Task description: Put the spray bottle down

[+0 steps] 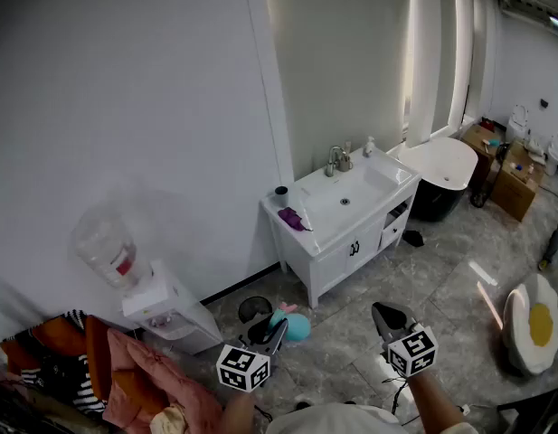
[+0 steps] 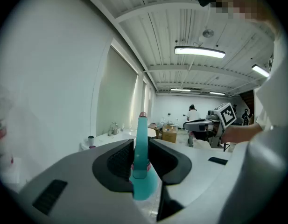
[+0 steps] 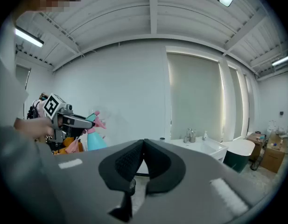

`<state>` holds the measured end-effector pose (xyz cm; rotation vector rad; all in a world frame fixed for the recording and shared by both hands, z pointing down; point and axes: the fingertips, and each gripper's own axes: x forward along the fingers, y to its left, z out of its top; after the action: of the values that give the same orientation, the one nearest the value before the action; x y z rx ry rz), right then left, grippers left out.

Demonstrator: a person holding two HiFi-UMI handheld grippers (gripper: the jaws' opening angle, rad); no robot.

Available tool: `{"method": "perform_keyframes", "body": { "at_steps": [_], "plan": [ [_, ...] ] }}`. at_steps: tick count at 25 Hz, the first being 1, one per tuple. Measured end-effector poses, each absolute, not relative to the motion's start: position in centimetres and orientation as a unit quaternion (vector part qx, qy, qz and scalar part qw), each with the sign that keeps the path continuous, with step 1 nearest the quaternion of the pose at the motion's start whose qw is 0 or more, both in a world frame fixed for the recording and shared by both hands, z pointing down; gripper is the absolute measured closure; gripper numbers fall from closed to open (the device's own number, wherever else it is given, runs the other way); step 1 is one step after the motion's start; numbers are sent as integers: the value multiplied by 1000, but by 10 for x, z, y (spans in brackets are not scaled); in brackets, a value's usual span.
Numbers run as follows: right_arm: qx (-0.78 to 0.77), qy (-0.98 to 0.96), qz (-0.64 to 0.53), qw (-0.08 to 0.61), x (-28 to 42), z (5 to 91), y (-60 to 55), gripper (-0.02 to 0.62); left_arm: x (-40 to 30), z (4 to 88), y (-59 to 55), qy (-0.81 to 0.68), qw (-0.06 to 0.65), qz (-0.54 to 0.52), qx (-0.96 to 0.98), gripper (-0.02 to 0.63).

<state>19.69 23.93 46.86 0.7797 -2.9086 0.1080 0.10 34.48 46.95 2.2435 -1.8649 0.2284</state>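
Right now the left gripper (image 2: 140,149) has its jaws clamped on the spray bottle (image 2: 142,139). Both dark pads squeeze the bottle's narrow teal neck, and the wider body bulges out just below them. The right gripper view catches it from the side: the bottle hangs upright in that grip, pink trigger head on top, teal body underneath. From the head view it is up in the air over the grey tiled floor (image 1: 432,274), low in the frame, between the water dispenser (image 1: 165,310) and the white vanity (image 1: 342,242), touching neither. It has not been set down yet.

Over on the other side, the right gripper (image 3: 144,146) has its jaws pressed together at the tips with nothing between them. It floats beside the left one and well apart from the bottle.

Around them, the vanity carries a faucet (image 1: 337,159), a dark cup (image 1: 281,191) at its left corner and a purple item (image 1: 293,218) near its front edge. A white bathtub (image 1: 441,163) sits beyond the vanity along the curtained wall, and a fried-egg rug (image 1: 532,322) lies on the floor at the right.
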Motion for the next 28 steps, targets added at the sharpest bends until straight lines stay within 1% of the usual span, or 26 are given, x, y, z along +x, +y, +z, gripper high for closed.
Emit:
{"method": "perform_keyframes", "body": {
  "at_steps": [16, 28],
  "plan": [
    [271, -959, 49, 63, 190, 470, 255, 584, -7, 472, 360, -630, 109, 68, 765, 505],
    [276, -957, 54, 72, 157, 483, 280, 584, -35, 487, 378, -621, 119, 65, 772, 505]
  ]
}}
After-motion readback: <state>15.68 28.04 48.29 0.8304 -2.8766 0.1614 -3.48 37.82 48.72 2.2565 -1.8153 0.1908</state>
